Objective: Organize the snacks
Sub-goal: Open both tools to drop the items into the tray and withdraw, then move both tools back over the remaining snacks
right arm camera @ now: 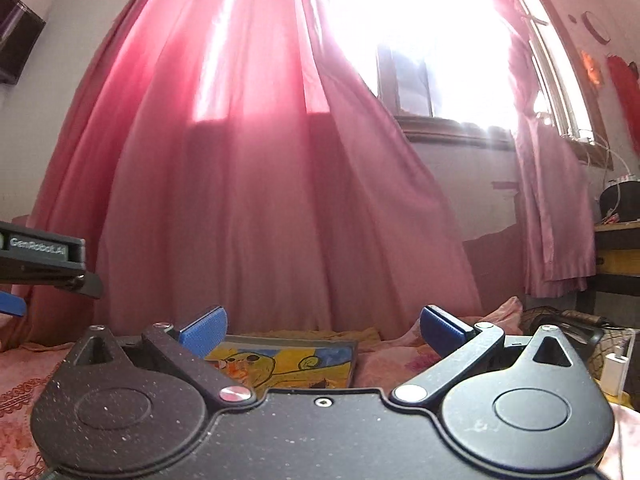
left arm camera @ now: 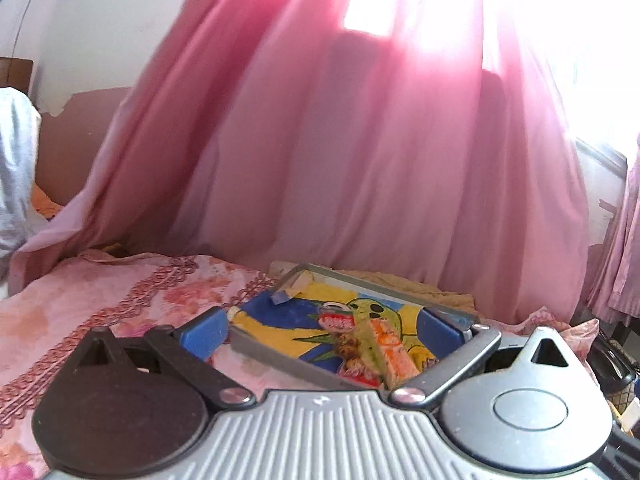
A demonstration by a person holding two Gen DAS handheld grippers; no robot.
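Note:
A grey-rimmed tray (left arm camera: 264,354) with a yellow and blue cartoon picture lies on the pink bedspread. Two or three snack packets (left arm camera: 372,350) in green, orange and red lie on it near its front. A small pale bar (left arm camera: 290,290) sits at its far left corner. My left gripper (left arm camera: 322,330) hovers open over the tray's near side, its blue fingers (left arm camera: 204,334) apart with nothing between them. In the right wrist view the same tray (right arm camera: 354,360) lies just ahead, and my right gripper (right arm camera: 324,330) is open and holds nothing. The left gripper's body (right arm camera: 44,256) shows at the left edge.
A pink curtain (left arm camera: 360,140) hangs close behind the tray, with a bright window (right arm camera: 432,40) behind it. The flowered bedspread (left arm camera: 100,300) spreads to the left. A dark mesh bag (right arm camera: 568,328) and a shelf (right arm camera: 618,256) with objects stand at the right.

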